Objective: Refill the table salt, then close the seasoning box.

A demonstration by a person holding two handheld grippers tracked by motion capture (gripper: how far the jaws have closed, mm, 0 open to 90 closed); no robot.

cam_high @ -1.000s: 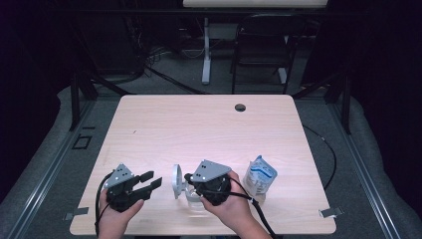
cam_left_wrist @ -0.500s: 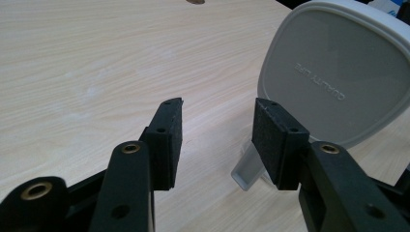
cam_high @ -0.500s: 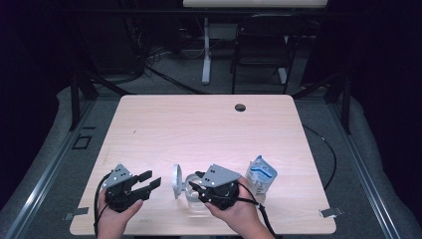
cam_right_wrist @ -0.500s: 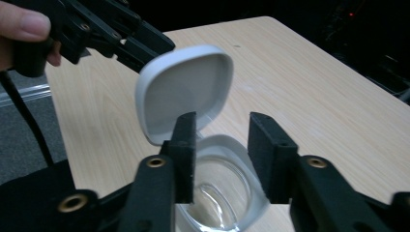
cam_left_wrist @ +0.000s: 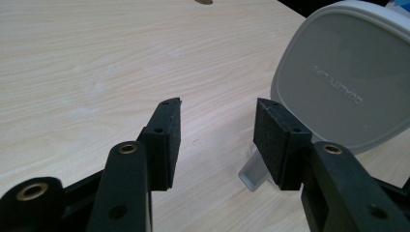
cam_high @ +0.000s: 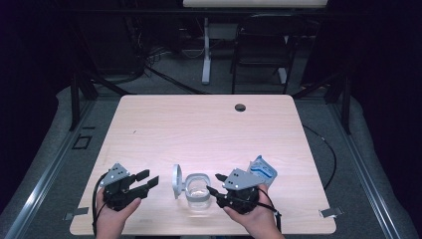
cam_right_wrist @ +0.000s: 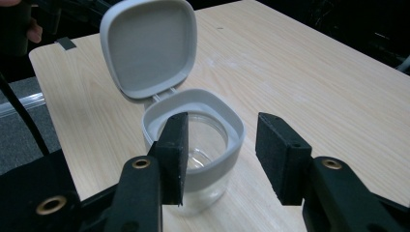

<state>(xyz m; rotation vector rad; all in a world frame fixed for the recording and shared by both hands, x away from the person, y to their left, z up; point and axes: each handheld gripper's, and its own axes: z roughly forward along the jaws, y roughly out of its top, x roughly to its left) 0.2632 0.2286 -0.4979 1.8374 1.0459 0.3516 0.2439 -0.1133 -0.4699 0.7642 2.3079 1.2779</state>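
Jar point(cam_high: 198, 191) sits on bench point(cam_high: 209, 129), lid point(cam_high: 175, 180) flipped up. Right hand-held gripper point(cam_high: 217, 183) just opened, holds nothing. Left hand-held gripper point(cam_high: 147, 179) wide open, empty. Bump could tip jar, maybe snap lid.

Right gripper point(cam_right_wrist: 220, 145): two black jaws rise from the bottom edge, set apart, having just been opening; nothing is pressed between the pads. Jar point(cam_right_wrist: 203, 145): clear glass with a grey collar, standing on the table point(cam_right_wrist: 314, 72) just beyond the left jaw, which overlaps its rim. Lid point(cam_right_wrist: 150, 46): grey, hinged at the jar's far side, standing open and nearly upright.
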